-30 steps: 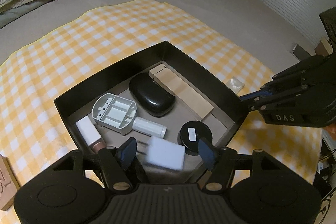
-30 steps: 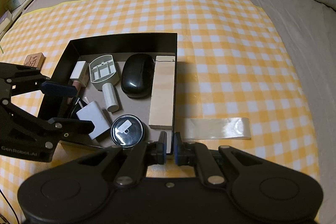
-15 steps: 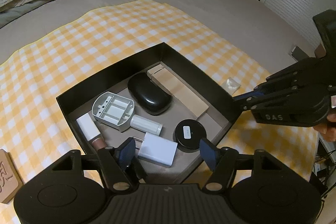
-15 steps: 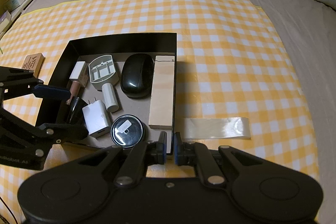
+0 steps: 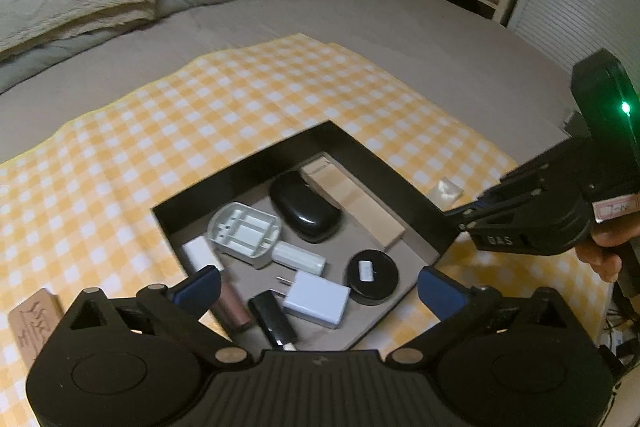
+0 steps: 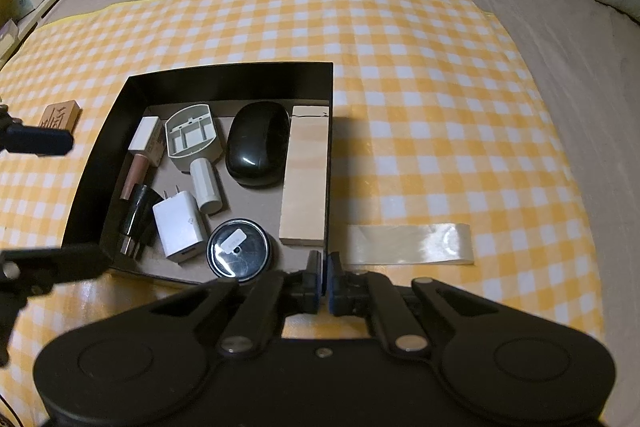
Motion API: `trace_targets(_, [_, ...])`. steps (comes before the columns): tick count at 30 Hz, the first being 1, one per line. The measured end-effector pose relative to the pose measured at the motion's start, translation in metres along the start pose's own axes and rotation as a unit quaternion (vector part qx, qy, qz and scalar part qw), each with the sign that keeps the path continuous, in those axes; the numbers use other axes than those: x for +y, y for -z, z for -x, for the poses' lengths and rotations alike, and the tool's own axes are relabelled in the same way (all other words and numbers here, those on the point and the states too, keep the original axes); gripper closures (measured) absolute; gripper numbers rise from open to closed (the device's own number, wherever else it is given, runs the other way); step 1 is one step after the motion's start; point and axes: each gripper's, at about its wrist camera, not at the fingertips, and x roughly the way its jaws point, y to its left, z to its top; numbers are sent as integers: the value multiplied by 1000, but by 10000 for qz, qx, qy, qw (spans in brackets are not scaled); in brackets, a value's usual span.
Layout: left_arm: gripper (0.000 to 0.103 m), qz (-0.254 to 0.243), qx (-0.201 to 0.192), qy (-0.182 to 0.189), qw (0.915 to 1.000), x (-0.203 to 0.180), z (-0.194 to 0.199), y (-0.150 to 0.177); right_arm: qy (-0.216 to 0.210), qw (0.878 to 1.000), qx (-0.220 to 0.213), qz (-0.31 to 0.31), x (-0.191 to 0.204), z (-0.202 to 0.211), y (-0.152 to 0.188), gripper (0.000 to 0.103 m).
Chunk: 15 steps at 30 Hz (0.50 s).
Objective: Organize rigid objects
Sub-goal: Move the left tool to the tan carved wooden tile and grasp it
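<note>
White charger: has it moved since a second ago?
Yes. The white charger dropped from between the left gripper jaws, which have just been opening, onto the black box floor beside the round black tin.

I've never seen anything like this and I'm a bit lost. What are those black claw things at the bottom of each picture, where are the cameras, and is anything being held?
No robot here: a person holds a two-finger gripper in each hand, and each carries a wide-angle camera looking along its fingers. One picture comes from the left gripper, the other from the right gripper.

On a yellow checked cloth over a bed sits a black box. Inside lie a white charger, a black mouse, a wooden block, a round black tin and other small items. A carved wooden tile is still outside.

The left gripper's jaws have just been opening and now stand wide with nothing between them, the charger lying below. The right gripper is shut on the box's near wall.
</note>
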Motion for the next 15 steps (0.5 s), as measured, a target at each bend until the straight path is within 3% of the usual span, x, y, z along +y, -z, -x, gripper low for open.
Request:
trace_targets(9, [0, 455, -311, -616, 9966, 40, 12, 7, 44, 10000, -17, -8, 3, 1, 1, 100])
trace_targets(15, [0, 1074, -362, -1202, 9863, 85, 14, 16, 73, 9999, -32, 96, 3, 2, 1, 100])
